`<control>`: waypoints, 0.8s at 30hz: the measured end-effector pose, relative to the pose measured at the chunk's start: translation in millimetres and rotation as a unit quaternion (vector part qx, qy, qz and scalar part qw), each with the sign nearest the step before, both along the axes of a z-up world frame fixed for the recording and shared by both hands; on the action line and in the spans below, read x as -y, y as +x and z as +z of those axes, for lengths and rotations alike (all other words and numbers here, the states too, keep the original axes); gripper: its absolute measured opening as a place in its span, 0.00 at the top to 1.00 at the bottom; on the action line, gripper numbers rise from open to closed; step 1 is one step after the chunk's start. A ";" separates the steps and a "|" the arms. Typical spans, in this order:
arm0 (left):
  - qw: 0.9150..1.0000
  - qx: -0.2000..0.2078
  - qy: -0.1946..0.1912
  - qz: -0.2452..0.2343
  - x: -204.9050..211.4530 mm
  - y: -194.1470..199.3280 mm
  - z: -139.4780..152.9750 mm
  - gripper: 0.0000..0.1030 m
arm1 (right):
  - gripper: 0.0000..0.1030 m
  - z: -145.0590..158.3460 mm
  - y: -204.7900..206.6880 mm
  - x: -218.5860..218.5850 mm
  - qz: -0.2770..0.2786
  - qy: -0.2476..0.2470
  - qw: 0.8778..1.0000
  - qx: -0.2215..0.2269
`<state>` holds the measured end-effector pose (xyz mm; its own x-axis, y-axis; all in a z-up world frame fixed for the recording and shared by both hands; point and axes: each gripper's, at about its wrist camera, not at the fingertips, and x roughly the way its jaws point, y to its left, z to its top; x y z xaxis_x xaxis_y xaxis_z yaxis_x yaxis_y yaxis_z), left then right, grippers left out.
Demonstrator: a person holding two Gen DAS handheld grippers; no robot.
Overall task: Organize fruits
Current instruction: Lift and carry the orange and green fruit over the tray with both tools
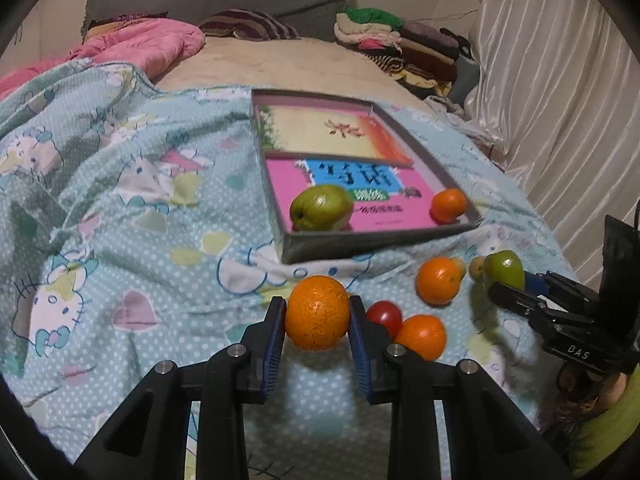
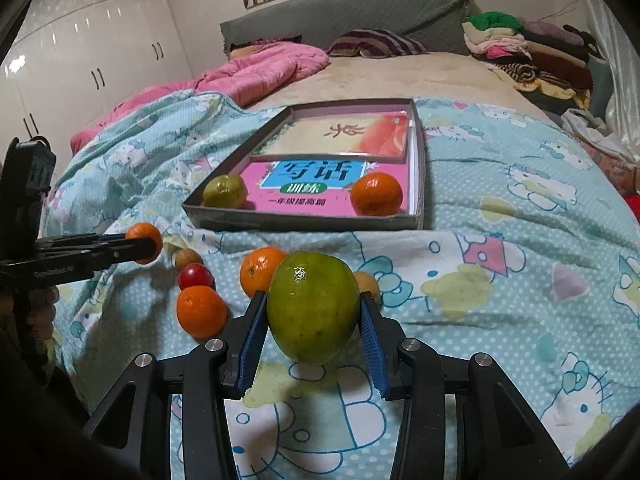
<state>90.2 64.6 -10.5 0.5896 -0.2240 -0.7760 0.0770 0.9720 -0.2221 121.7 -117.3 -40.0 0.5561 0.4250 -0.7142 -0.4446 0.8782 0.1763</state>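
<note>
My left gripper [image 1: 317,320] is shut on an orange [image 1: 317,312], held just above the bedsheet. My right gripper [image 2: 313,320] is shut on a green fruit [image 2: 313,307]; it also shows in the left wrist view [image 1: 505,270]. A shallow grey box [image 2: 304,222] lies ahead on the bed with a green fruit [image 2: 225,191] at its near left and an orange [image 2: 376,194] at its near right. Loose on the sheet are two oranges [image 2: 201,311] [image 2: 260,269], a red tomato [image 2: 195,276] and small brown fruits [image 2: 187,258].
The box [image 1: 376,242] holds two books. A crumpled Hello Kitty sheet [image 1: 120,200] covers the bed, a pink quilt [image 2: 260,76] lies at the back left, a pile of clothes [image 2: 532,52] at the back right. White wardrobes [image 2: 92,60] stand left.
</note>
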 end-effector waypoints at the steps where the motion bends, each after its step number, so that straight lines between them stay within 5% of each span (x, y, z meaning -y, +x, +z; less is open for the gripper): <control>1: 1.000 0.002 -0.002 -0.002 1.0 0.8 3.1 0.70 | 0.56 2.0 0.3 1.1 -0.001 0.001 1.000 0.002; 24: 0.999 0.011 0.006 -0.040 46.6 65.7 32.1 0.70 | 0.56 36.1 36.3 25.6 -0.036 0.012 0.999 0.027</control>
<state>155.9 18.0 21.6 0.5866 -0.2625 -0.7662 0.1602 0.9649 -0.2079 158.0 -142.9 -4.0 0.6229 0.4000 -0.6723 -0.3906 0.9036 0.1757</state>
